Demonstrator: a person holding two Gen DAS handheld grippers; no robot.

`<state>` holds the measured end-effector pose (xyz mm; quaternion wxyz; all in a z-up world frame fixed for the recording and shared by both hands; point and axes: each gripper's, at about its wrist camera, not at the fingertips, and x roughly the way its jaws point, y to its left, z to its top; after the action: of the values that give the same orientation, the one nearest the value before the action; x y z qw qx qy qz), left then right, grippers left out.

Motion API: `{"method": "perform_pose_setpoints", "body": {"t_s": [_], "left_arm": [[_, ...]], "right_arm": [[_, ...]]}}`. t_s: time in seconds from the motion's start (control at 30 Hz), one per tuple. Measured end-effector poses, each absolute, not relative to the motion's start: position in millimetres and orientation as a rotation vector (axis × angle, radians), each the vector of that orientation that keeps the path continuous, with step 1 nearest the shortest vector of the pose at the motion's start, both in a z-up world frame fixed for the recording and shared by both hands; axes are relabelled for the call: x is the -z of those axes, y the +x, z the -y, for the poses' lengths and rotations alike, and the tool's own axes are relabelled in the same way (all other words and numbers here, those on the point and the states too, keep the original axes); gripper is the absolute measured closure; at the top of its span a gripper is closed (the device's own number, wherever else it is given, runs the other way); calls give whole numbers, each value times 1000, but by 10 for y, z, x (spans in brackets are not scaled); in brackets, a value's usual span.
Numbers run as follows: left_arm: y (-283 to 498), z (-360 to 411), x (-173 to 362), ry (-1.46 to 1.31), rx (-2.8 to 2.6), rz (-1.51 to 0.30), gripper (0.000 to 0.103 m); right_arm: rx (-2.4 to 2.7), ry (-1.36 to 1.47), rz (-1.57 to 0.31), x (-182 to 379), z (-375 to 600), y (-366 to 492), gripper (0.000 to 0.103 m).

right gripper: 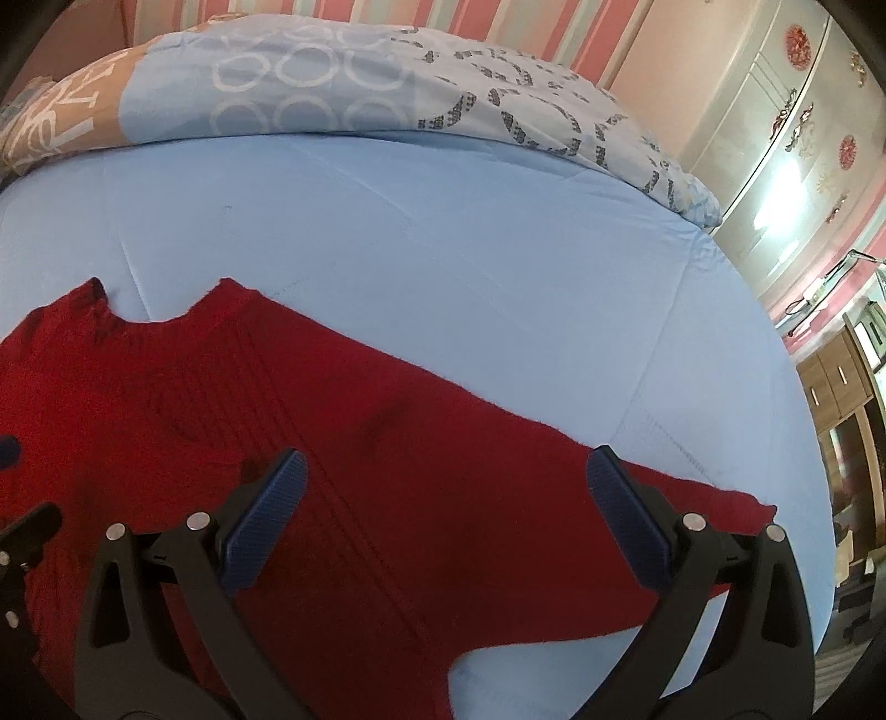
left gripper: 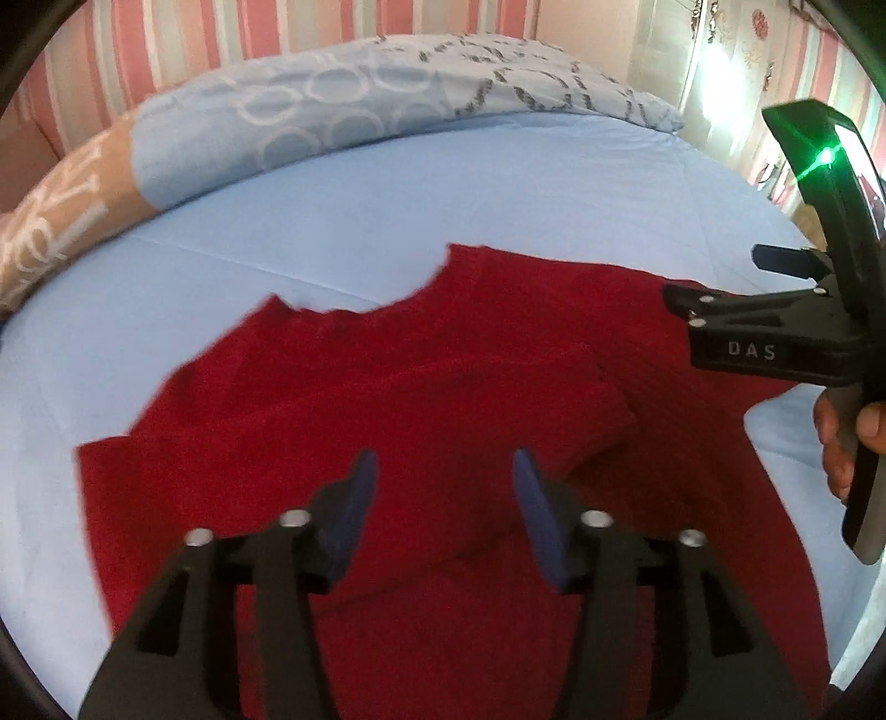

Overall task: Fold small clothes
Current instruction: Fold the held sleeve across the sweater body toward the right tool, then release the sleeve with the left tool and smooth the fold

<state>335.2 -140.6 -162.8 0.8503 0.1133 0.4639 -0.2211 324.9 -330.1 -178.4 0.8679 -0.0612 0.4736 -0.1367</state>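
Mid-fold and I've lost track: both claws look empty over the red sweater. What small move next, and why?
Probably close the right claw on the red sweater's outstretched sleeve to fold it inward: the left side already looks folded, this sleeve still lies flat on the blue sheet.

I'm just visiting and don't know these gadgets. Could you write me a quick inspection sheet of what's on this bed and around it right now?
Surface: light blue bed sheet, smooth with faint creases.
Job's things: red knitted sweater lying flat, neckline toward the pillows; the sleeve on the left wrist view's side is folded over the body, the other still spread out.
Clutter: nothing seen.
Grippers: left hand-held gripper open above the sweater, nothing between its pads; right hand-held gripper open wide, empty.
Cables: nothing seen.
Surroundings: patterned pillows, striped pink wall, pale decorated wardrobe.
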Motion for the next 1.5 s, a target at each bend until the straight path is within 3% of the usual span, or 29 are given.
{"method": "perform_pose_setpoints", "body": {"t_s": [0.23, 0.33, 0.5, 0.67, 0.83, 1.2, 1.37, 1.5], "left_arm": [[3306, 906, 1521, 207, 337, -979, 41], [3342, 722, 1558, 199, 279, -999, 41], [3356, 566, 1642, 198, 244, -1010, 41], [3392, 529, 1694, 213, 231, -1005, 41], [3486, 474, 1723, 199, 218, -1012, 41], [3655, 374, 1546, 184, 170, -991, 41], [3683, 391, 1553, 195, 168, -994, 41], [3677, 395, 1577, 207, 164, -993, 41]], "right_arm": [[144, -61, -1014, 1741, 3025, 3136, 3], [77, -52, -1041, 1815, 2851, 3126, 11], [24, 0, -1128, 2083, 2701, 3224, 38], [23, -1, -1184, 2240, 2573, 3211, 51], [28, -66, -1180, 2237, 2441, 3208, 94], [175, -213, -829, 1386, 2573, 3078, 97], [252, -90, -1065, 1966, 3078, 3166, 96], [248, -19, -1153, 2288, 3256, 3065, 96]]}}
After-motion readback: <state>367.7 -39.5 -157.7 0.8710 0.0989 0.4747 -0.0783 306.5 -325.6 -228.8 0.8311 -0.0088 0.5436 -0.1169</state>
